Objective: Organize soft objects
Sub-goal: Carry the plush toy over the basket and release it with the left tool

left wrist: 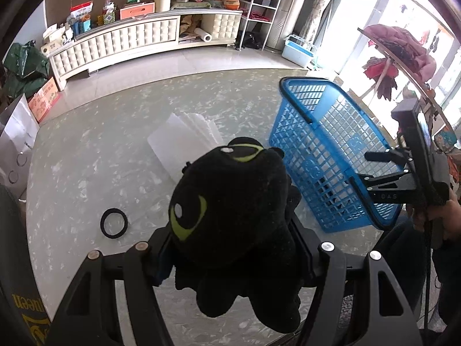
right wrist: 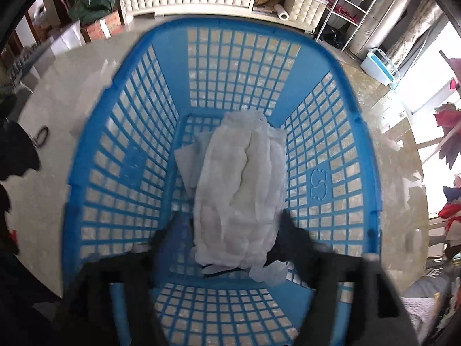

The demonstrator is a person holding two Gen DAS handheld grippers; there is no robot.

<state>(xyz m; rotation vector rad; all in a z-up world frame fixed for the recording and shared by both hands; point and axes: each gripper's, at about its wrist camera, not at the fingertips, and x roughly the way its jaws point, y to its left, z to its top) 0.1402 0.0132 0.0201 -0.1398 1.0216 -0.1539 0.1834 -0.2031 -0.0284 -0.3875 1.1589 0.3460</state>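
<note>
My left gripper is shut on a black plush toy with green eyes, held above the marble table. A blue plastic basket stands to its right. My right gripper hangs over the blue basket with its jaws spread wide; a crumpled white cloth lies in the basket between the fingers. The view is blurred. In the left wrist view the right gripper shows at the basket's near right rim, fingers apart.
A black hair band and folded white sheets lie on the table. A white paper bag stands at the left edge. A cabinet and clothes rack are beyond.
</note>
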